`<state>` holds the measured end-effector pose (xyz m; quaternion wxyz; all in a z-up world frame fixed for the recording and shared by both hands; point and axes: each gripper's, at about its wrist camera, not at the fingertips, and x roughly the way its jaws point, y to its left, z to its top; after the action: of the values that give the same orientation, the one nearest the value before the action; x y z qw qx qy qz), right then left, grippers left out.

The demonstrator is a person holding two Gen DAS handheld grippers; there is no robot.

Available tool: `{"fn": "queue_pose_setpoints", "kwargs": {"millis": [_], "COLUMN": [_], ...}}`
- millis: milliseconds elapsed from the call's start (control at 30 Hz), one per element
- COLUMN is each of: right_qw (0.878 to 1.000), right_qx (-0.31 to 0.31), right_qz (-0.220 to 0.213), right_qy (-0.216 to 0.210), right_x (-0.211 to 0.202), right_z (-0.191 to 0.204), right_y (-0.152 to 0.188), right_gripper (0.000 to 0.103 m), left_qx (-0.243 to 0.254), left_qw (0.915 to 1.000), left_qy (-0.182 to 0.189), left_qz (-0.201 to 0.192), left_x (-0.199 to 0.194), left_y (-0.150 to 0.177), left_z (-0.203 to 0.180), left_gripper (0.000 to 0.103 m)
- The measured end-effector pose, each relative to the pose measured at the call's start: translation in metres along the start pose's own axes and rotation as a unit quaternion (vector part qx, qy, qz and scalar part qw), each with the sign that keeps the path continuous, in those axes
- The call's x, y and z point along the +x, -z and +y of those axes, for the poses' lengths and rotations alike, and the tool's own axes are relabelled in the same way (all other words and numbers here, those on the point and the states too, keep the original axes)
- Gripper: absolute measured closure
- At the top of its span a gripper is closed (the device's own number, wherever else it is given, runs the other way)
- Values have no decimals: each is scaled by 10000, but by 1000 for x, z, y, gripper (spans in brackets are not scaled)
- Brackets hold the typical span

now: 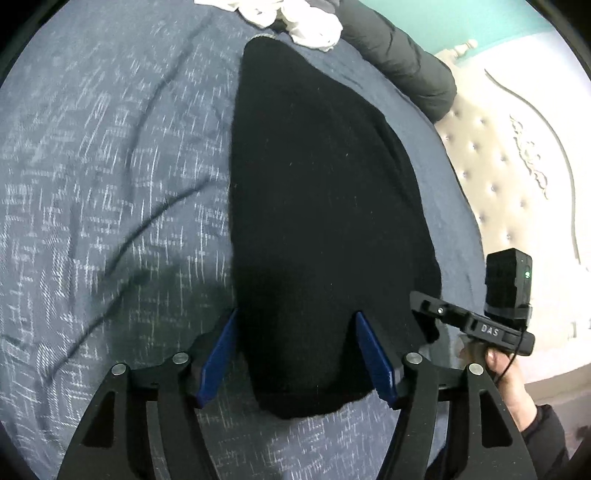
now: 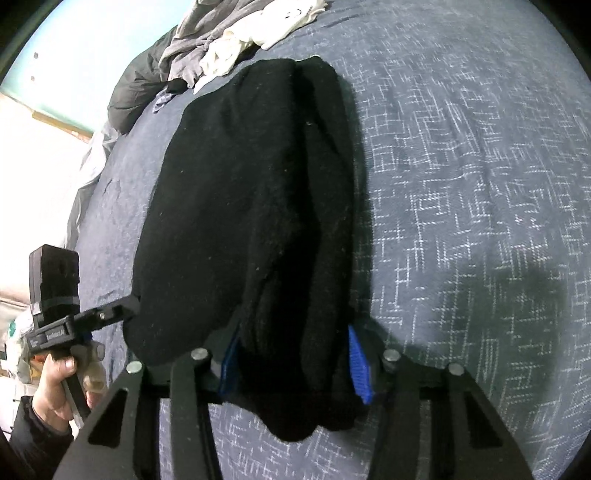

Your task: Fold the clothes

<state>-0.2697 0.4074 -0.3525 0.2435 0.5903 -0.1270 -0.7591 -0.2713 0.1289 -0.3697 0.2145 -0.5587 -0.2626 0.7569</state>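
Behind the bed stood a turquoise wall (image 1: pixel 454 22) and a cream tufted headboard (image 1: pixel 495 155) with a carved border. The bed was covered with a blue-grey bedspread (image 1: pixel 110 166) that carried a pattern of short white strokes. At its far end lay other clothes: a white garment (image 1: pixel 310 26), a grey garment (image 2: pixel 199 40) and a dark padded jacket (image 1: pixel 402 62), all beyond the far end of the task's thing, none of them lying on it. The black sweater (image 1: pixel 314 206) lay folded into a long narrow shape on the bedspread; its long axis ran away from both cameras, the narrower end pointing toward the pile of clothes and the wider end near the tongs. The left tongs (image 1: pixel 295 356) were open, and their blue pads (image 1: pixel 218 365) stood on either side of the near end of the sweater, with the fabric between them. The right tongs (image 2: pixel 291 362) were also spread apart over the near end, where the thicker folded layers were. Whether the pads really pressed the cloth, I could not tell. In each view the other tool was seen at the edge, held by a hand: the right hand (image 1: pixel 506 376) near the headboard side, the left hand (image 2: pixel 55 384) in a dark sleeve.
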Motion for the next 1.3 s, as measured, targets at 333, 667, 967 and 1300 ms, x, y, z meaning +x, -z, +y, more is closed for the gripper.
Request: {"fn": "queue_pose_setpoints", "kwargs": {"millis": [333, 667, 967, 1300], "right_qw": [9998, 9998, 9974, 9915], "right_qx": [-194, -140, -523, -830], "right_qz": [51, -51, -449, -973], "right_qy": [-13, -153, -210, -225], "right_x": [1, 5, -30, -102], "right_z": [3, -1, 27, 47], "right_y": [-5, -2, -14, -45], "right_gripper": [62, 63, 79, 80], "left_qx": [-56, -9, 498, 1019], "left_qw": [9997, 9994, 9982, 9928], "left_qy": [248, 308, 47, 174], "left_qz": [-64, -168, -339, -602], "left_x": [13, 16, -9, -44], "left_y": [-7, -11, -19, -43], "left_z": [3, 7, -21, -97], "left_gripper": [34, 33, 52, 56]}}
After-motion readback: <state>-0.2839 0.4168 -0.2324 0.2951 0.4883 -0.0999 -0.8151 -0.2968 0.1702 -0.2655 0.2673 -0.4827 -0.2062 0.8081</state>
